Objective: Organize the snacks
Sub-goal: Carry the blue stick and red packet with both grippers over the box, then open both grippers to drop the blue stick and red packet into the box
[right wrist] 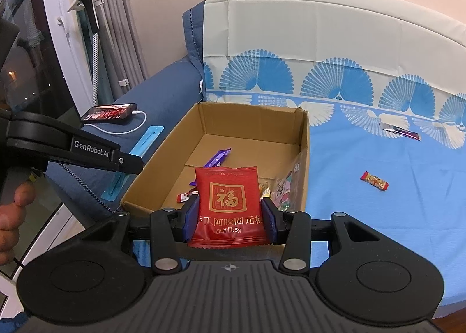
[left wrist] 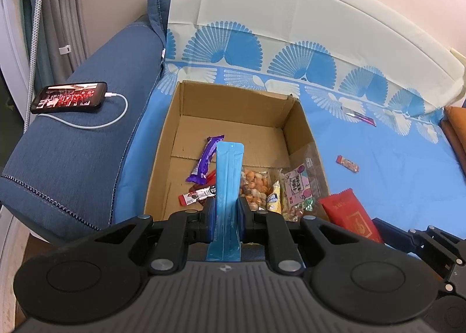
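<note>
Nearest, the left gripper [left wrist: 226, 213] pinches a slim blue sachet [left wrist: 228, 175] edge-on, and the right gripper [right wrist: 230, 221] clamps a red packet [right wrist: 228, 205]; both hover by the cardboard box's [right wrist: 304, 141] near rim. Released early, either could, I judge, drop outside onto the sheet. Farther off, two snacks, the orange candy [right wrist: 374, 180] and a pink stick [right wrist: 402, 130], lie loose.

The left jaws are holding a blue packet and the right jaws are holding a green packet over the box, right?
Not quite. The right gripper holds a red packet, not a green one; the right wrist view shows it between the jaws. The rest is right: the left gripper holds the blue packet, and both are over the cardboard box.
</note>
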The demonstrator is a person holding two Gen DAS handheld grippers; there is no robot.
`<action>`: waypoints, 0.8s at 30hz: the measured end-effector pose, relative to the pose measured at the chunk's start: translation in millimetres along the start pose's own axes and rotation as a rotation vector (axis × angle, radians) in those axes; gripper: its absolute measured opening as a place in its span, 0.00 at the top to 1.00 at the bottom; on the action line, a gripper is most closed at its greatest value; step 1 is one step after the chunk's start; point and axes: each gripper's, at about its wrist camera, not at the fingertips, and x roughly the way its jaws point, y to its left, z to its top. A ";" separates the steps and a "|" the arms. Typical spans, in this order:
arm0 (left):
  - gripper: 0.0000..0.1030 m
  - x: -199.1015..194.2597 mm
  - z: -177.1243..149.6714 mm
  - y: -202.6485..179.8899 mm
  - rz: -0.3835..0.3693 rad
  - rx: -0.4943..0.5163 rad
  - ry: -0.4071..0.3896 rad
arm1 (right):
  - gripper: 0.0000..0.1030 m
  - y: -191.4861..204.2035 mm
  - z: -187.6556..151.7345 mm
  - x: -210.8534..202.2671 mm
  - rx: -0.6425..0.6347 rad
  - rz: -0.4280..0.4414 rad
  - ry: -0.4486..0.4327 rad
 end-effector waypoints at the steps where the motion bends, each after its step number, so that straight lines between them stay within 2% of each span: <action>1: 0.84 1.4 1.3 0.3 0.001 -0.001 0.000 | 0.53 -0.8 1.1 1.8 0.001 0.000 0.001; 13: 0.84 29.7 27.8 -3.0 0.015 0.006 0.007 | 0.53 -14.9 15.3 33.0 0.023 0.005 0.018; 24: 0.84 77.5 51.0 -2.1 0.022 0.003 0.051 | 0.53 -25.7 29.2 78.6 0.045 0.002 0.054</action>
